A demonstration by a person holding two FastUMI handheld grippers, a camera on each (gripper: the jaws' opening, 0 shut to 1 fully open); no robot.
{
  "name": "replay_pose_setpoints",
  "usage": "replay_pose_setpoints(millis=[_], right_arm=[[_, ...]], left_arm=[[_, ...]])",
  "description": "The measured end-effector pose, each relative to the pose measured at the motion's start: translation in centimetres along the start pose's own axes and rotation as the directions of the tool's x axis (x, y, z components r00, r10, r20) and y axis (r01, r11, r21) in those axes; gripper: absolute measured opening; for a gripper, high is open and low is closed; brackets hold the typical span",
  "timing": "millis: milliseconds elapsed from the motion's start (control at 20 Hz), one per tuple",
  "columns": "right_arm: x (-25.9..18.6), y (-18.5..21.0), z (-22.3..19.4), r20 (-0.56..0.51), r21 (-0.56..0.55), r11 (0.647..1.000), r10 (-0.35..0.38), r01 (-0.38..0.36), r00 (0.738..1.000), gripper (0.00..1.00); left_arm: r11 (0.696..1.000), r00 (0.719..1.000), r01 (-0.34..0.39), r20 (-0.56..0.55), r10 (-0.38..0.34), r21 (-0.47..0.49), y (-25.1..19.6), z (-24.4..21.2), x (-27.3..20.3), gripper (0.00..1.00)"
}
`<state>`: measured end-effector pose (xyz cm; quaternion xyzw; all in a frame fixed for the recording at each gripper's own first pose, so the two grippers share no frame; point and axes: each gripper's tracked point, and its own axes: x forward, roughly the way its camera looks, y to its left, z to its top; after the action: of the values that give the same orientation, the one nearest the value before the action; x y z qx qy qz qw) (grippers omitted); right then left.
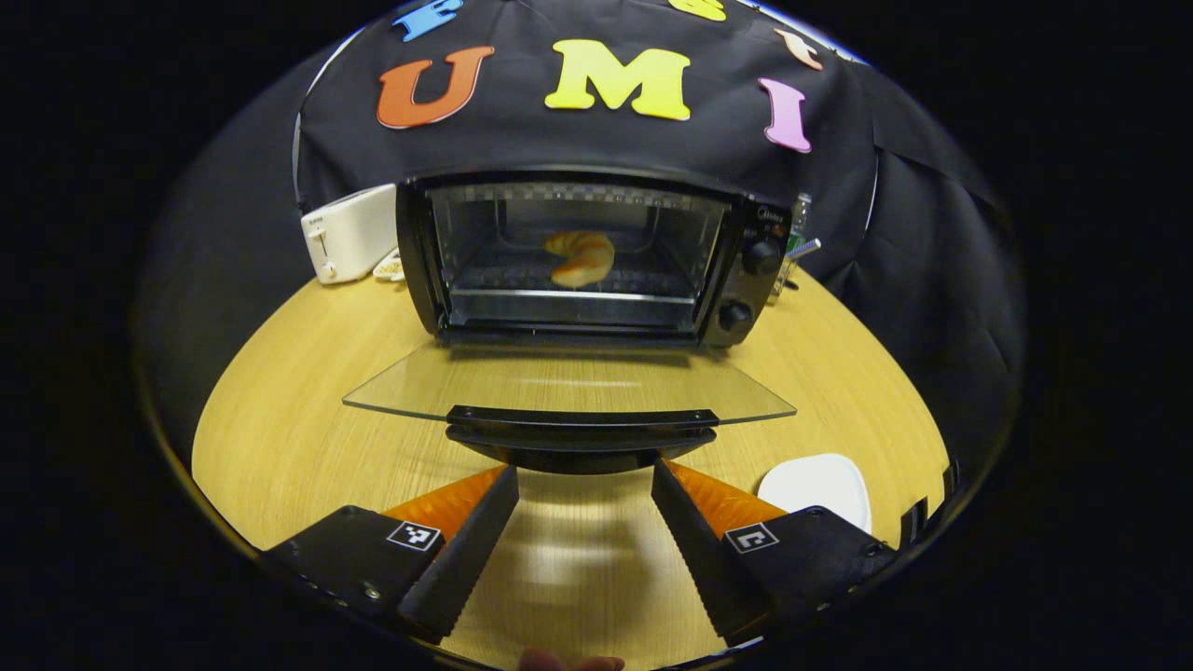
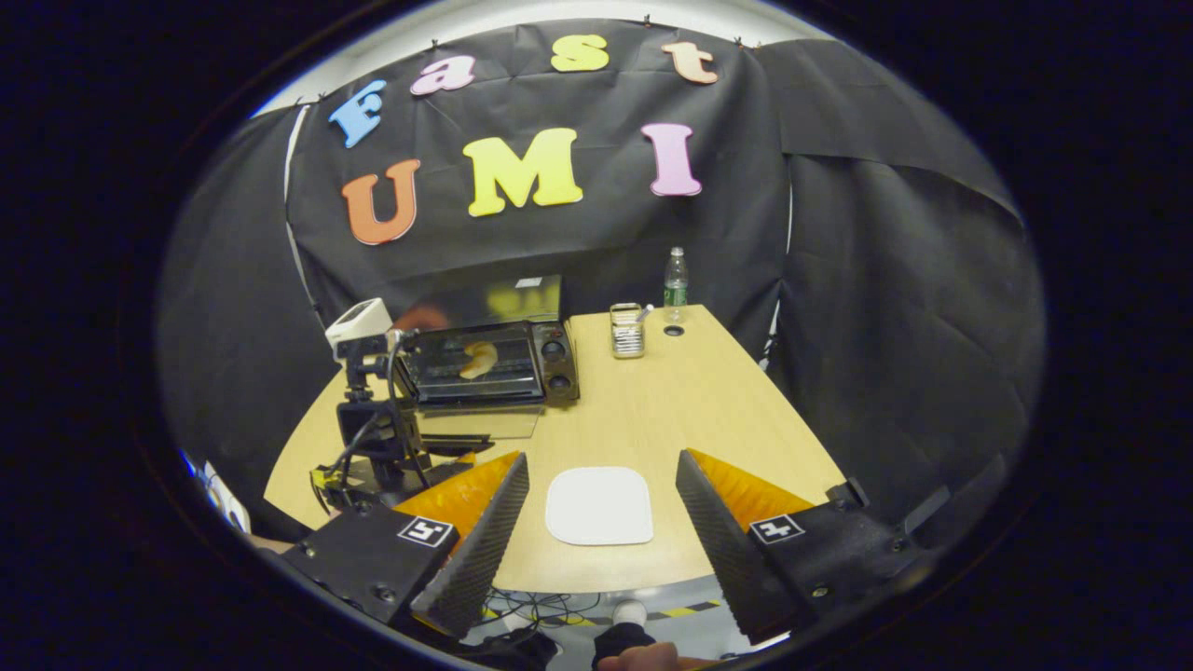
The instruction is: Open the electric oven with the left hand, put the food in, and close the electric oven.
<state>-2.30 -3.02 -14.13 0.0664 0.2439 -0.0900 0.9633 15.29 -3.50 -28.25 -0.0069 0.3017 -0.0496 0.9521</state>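
Note:
The black electric oven stands at the back of the wooden table with its glass door folded down flat. A golden croissant lies on the rack inside. My left gripper is open just in front of the door's black handle, touching nothing. In the right gripper view the oven sits far left with the croissant inside and the left gripper in front of it. My right gripper is open and holds nothing, hovering over an empty white plate.
A white toaster stands left of the oven. Right of the oven are a metal tin and a water bottle. The white plate lies near the table's front edge. Black cloth walls close in the table.

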Motion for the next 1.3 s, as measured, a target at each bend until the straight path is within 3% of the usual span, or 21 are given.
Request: replay_pose_setpoints(millis=[350,550,750,1100,1300], right_arm=[[-0.5,-1.9,3.0,0.072,-0.014,0.999,0.048,-0.047,0.996,0.97],[0.2,-2.9,6.9,0.154,-0.060,0.993,0.105,-0.097,0.982,0.97],[0.2,-2.0,9.0,0.182,-0.131,0.971,0.222,-0.201,0.958,0.97],[-5.1,-0.1,9.6,0.288,-0.157,0.963,0.257,-0.219,0.923,0.96],[-9.9,1.3,8.3,0.328,-0.135,0.968,0.245,-0.211,0.912,0.96]], left_arm=[[0.999,0.972,0.032,0.235,-0.030,-0.003,-1.0,12.0,-2.6,0.95],[0.999,0.933,0.039,0.357,-0.032,-0.013,-2.3,16.7,-8.5,0.95],[0.998,0.887,0.050,0.462,-0.029,-0.033,-4.2,20.0,-15.8,0.95],[0.998,0.833,0.065,0.552,-0.039,-0.027,-6.1,19.9,-29.2,0.95],[0.997,0.837,0.054,0.547,-0.012,-0.060,-5.0,16.0,-34.9,0.94]])
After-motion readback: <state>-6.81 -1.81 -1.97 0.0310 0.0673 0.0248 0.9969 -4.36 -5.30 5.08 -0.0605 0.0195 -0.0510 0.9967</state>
